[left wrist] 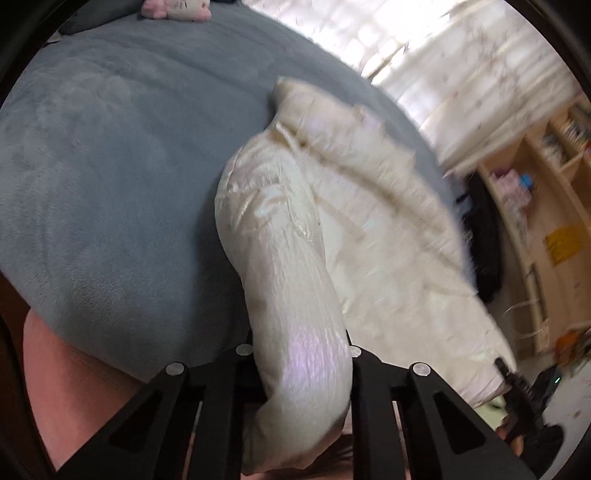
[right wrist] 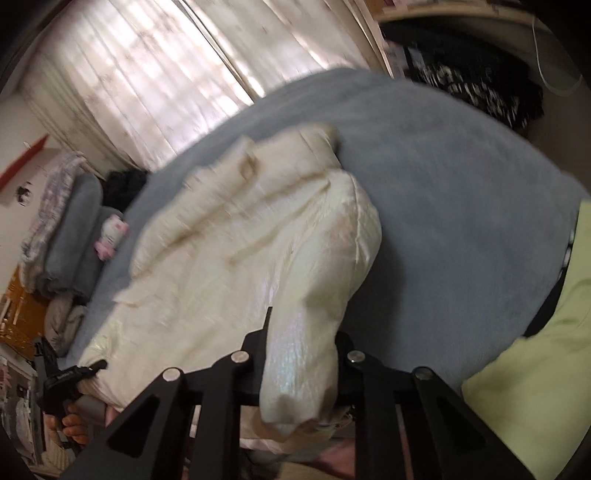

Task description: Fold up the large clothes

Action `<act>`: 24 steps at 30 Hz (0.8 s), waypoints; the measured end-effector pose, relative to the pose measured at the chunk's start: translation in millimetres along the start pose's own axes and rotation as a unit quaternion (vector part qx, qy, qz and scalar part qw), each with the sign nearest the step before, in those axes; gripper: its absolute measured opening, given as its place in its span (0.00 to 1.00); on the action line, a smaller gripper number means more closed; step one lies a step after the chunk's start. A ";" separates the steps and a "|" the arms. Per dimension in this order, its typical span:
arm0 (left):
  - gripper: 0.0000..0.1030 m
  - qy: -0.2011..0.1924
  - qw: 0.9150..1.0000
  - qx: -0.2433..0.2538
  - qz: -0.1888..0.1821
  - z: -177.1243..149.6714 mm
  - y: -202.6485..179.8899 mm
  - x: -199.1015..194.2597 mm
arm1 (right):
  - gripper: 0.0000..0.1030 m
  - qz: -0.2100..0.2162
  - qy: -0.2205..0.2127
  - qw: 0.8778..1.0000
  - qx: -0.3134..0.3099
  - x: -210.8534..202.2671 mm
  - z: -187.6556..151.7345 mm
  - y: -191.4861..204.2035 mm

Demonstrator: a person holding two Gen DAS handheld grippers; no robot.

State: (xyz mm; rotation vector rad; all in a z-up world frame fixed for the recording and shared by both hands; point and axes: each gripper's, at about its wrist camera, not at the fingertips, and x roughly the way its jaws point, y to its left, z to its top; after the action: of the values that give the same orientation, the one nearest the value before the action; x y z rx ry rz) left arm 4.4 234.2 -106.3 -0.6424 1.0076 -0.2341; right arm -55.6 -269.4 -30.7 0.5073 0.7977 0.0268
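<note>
You have both grippers clamped on the near end of the cream coat (left wrist: pixel 332 229), which lies lengthwise on the grey bed (left wrist: pixel 103 177) with its hem toward you at the near edge and its collar end pointing toward the far side. The left gripper (left wrist: pixel 301 373) is closed on a puffy roll of coat fabric, likely a sleeve or the hem corner, and the right gripper (right wrist: pixel 301 363) is pinched on a similar roll on its side. This looks like the start of a fold, with both near corners gripped and held off the bed. The next move calls for carrying both corners together toward the far end at an even height, so the padded fabric doubles over without twisting or slipping from the narrow pinch. The left wrist view shows the bare stretch of bed on the left, a pink plush toy (left wrist: pixel 177 9) at its far edge, and shelves beyond the right edge. The right wrist view alone shows your green sleeve (right wrist: pixel 535 369), the pillows (right wrist: pixel 70 236) by the curtain (right wrist: pixel 147 81), and the other gripper from the side, its hand under the coat's edge.
</note>
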 end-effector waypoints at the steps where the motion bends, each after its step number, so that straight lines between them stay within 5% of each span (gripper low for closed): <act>1: 0.11 -0.011 1.000 -0.002 -0.008 0.5 -4.0 -9.0 | 0.17 0.008 -0.013 1.000 -0.007 -9.2 3.9 7.5; 12: 0.11 -0.111 0.989 -0.011 -0.096 18.8 -41.0 -117.2 | 0.17 0.057 -0.132 0.988 -0.059 -93.8 27.9 56.2; 24: 0.11 -0.120 0.986 -0.061 -0.094 90.2 -45.4 -81.8 | 0.17 0.055 -0.151 0.987 0.021 -57.9 84.3 27.3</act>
State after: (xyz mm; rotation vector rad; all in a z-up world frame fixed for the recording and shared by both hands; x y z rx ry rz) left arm 42.0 271.6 12.3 -0.8578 0.7334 -0.2554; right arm -33.7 -293.4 70.0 0.5795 0.4733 0.0340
